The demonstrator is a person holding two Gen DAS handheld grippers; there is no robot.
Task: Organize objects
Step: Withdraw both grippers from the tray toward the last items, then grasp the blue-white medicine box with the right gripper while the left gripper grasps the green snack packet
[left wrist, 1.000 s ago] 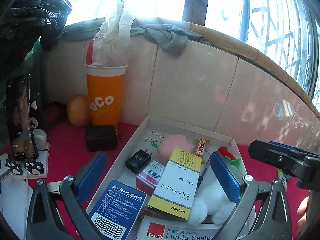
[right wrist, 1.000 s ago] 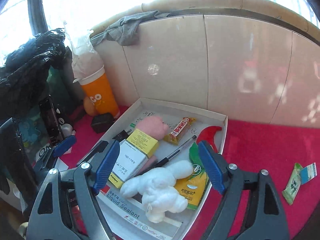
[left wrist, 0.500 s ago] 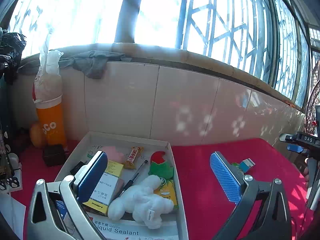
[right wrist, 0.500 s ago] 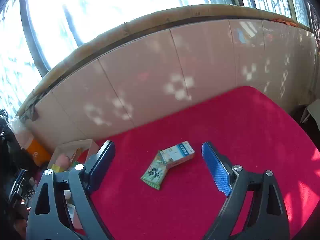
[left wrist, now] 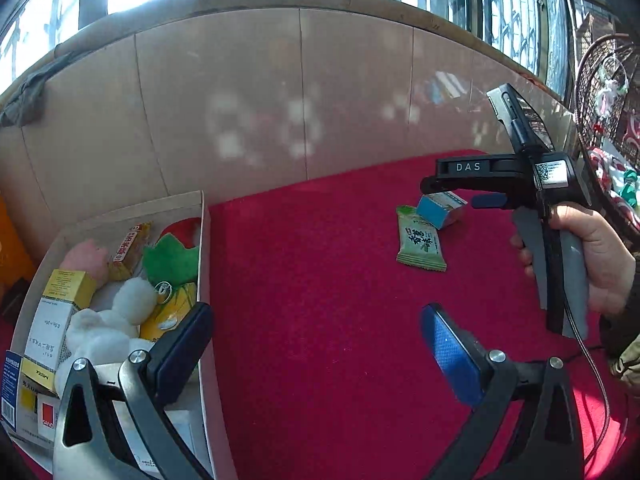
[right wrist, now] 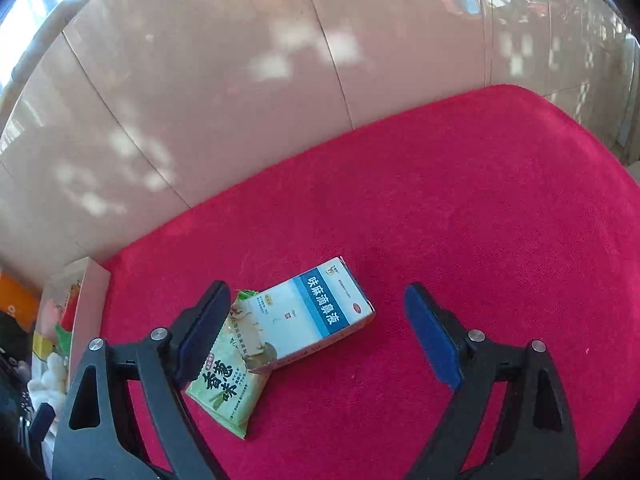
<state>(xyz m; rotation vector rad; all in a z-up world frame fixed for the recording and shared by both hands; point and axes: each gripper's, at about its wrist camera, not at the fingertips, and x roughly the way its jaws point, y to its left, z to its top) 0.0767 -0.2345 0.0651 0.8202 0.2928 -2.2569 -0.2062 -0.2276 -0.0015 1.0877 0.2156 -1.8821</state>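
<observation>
Right tool (right wrist: 320,334): hanging spread wide, grasping nothing, over the blue-white box (right wrist: 316,312).
Green packet (right wrist: 228,384): lying on the red desk (right wrist: 460,220), touching the box.
Left tool (left wrist: 316,344): gaping empty beside the tray (left wrist: 205,264).

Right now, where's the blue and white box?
The blue and white box lies on the red cloth between the right gripper's open jaws, one end resting on the green packet.

Black frames, blue pads (left wrist: 450,356), silver screws, white "DAS" lettering, grey handle (left wrist: 570,276).
</observation>
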